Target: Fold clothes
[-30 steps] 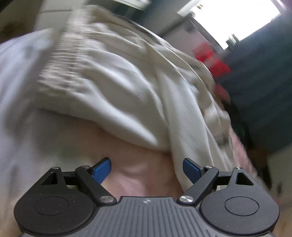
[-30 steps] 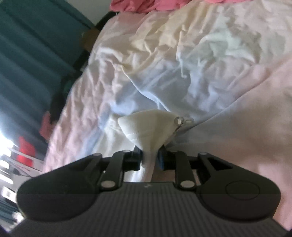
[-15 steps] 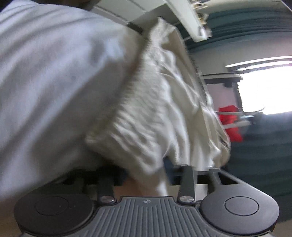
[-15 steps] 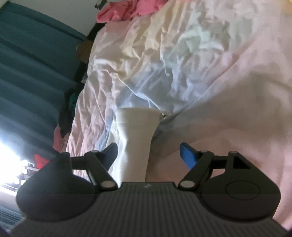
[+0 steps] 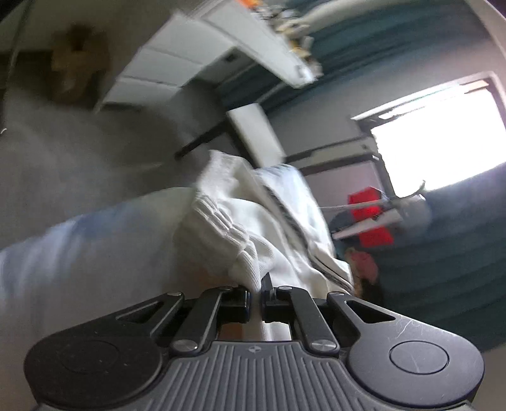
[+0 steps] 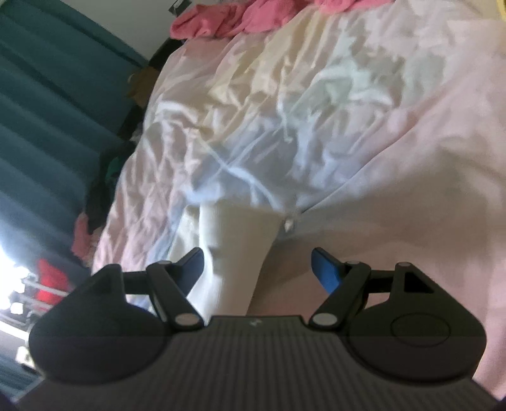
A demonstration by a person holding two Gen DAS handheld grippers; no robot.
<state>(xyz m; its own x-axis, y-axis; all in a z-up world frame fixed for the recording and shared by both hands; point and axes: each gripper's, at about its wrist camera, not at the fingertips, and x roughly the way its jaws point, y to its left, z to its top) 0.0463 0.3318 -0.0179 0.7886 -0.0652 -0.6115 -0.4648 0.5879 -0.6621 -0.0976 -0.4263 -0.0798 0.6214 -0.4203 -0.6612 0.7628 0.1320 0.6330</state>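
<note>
One pink garment (image 6: 227,19) lies beyond rumpled bedsheet (image 6: 395,132).

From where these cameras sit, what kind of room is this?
Most likely a bedroom. A rumpled pale bedsheet covers a bed, pink clothes lie heaped at its far end, and teal curtains hang beside it. The left gripper is clamped on a white garment.

Cream-white ribbed knit garment (image 5: 249,227) with a grey stripe. Pale pink and white wrinkled bed sheet (image 6: 363,104). Bright pink heap of clothes (image 6: 221,19). Dark teal curtain (image 6: 47,95). Blue finger pads (image 6: 325,268) on black gripper.
</note>
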